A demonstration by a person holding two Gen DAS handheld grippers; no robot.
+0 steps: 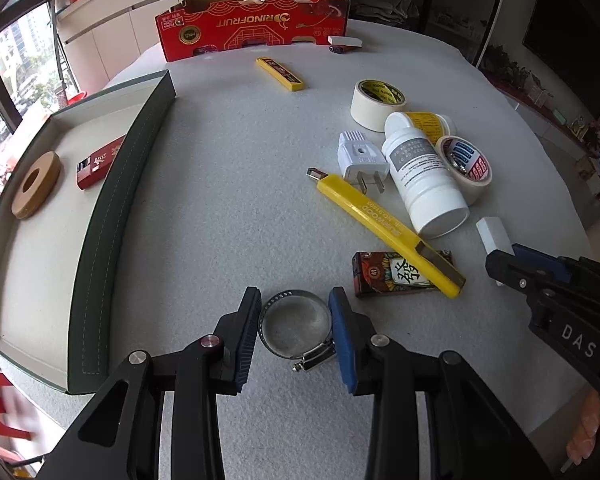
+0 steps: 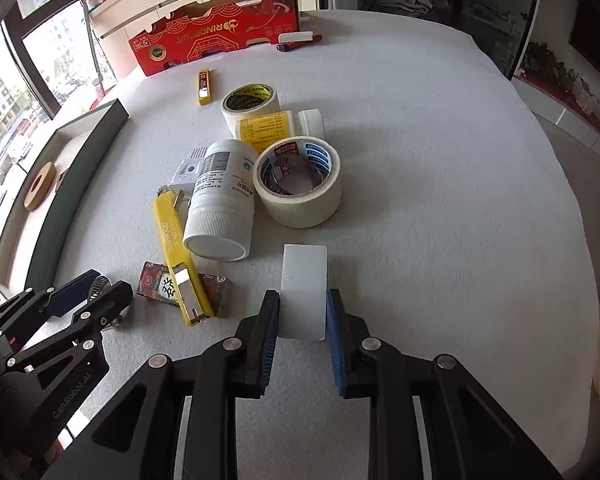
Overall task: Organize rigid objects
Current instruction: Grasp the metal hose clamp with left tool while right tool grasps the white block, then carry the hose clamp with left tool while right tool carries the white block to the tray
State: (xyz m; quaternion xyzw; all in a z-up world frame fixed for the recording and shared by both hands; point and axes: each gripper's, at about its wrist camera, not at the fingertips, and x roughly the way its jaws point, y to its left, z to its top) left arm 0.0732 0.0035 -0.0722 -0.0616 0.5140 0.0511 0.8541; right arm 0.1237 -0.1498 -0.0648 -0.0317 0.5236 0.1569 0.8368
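A metal hose clamp (image 1: 312,356) lies on the white table cover, and my left gripper (image 1: 295,300) is shut on it, one pad against each side of its ring. From the right wrist view the left gripper (image 2: 96,284) shows at the lower left with the clamp (image 2: 100,282) between its fingers. My right gripper (image 2: 303,296) is shut on a white rectangular block (image 2: 304,276), which stands up between the blue pads. In the left wrist view the right gripper (image 1: 500,264) holds that block (image 1: 494,234) at the right edge.
A green tray (image 1: 112,216) at the left holds a wooden ring (image 1: 36,190) and a red box (image 1: 100,160). Clustered mid-table are a yellow utility knife (image 1: 384,228), white bottle (image 1: 424,184), plug (image 1: 364,158), two tape rolls (image 1: 376,100) and a card pack (image 1: 392,274). A red carton (image 1: 252,24) stands behind.
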